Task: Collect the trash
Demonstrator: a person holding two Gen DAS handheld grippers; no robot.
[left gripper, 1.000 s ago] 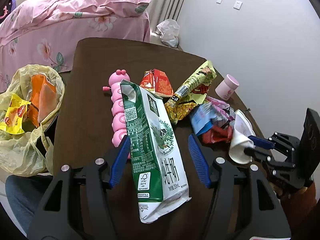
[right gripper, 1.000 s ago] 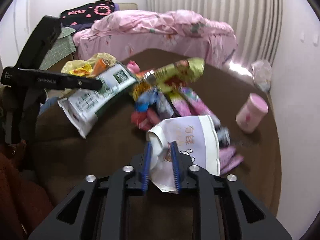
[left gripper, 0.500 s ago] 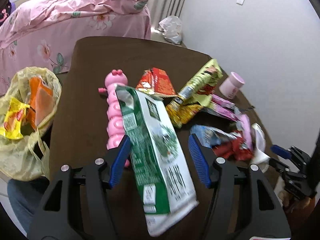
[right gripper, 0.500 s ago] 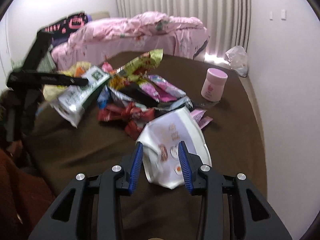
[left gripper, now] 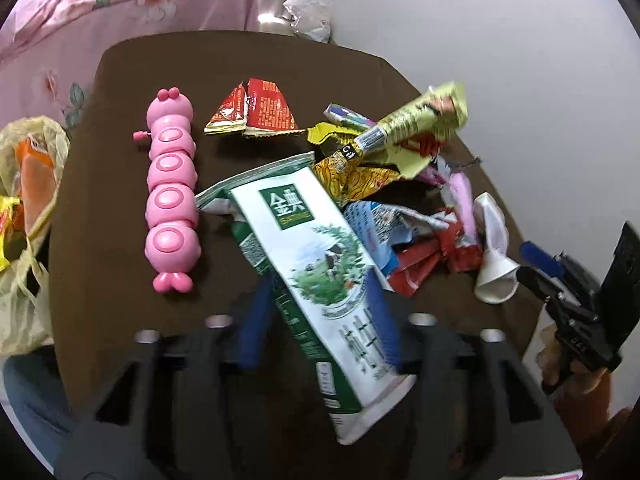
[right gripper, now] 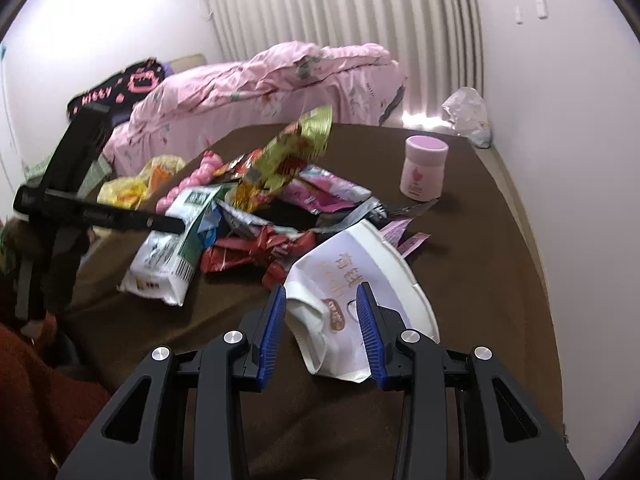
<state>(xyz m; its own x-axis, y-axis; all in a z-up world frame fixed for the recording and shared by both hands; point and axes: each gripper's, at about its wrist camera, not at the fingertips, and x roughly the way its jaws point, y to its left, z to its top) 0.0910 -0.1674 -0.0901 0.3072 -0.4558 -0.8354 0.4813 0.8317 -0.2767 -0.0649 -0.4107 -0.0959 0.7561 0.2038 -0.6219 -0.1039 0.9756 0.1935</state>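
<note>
A flattened green-and-white milk carton point(left gripper: 312, 248) lies on the brown table point(left gripper: 112, 280) between the blue fingers of my left gripper point(left gripper: 318, 292). Its jaws are opening and the pads stand clear of the carton's sides. A crushed white paper cup point(right gripper: 360, 256) rests on the table, and my right gripper point(right gripper: 321, 288) is open around its near end. In the left wrist view the cup point(left gripper: 494, 240) sits just off the right gripper point(left gripper: 532, 270). A yellow plastic bag point(left gripper: 24, 208) holding wrappers hangs at the table's left edge.
A pink caterpillar toy point(left gripper: 172, 200) lies left of the carton. A red wrapper point(left gripper: 256, 112), a yellow-green wrapper point(left gripper: 412, 124) and crumpled red packets point(left gripper: 424, 264) are heaped between the grippers. A pink jar point(right gripper: 424, 168) stands further back. A pink bed point(right gripper: 260, 80) is beyond the table.
The carton went from hanging upright in the left gripper to lying on the table as the jaws widened. The right fingers spread off the cup, which dropped to the table.
</note>
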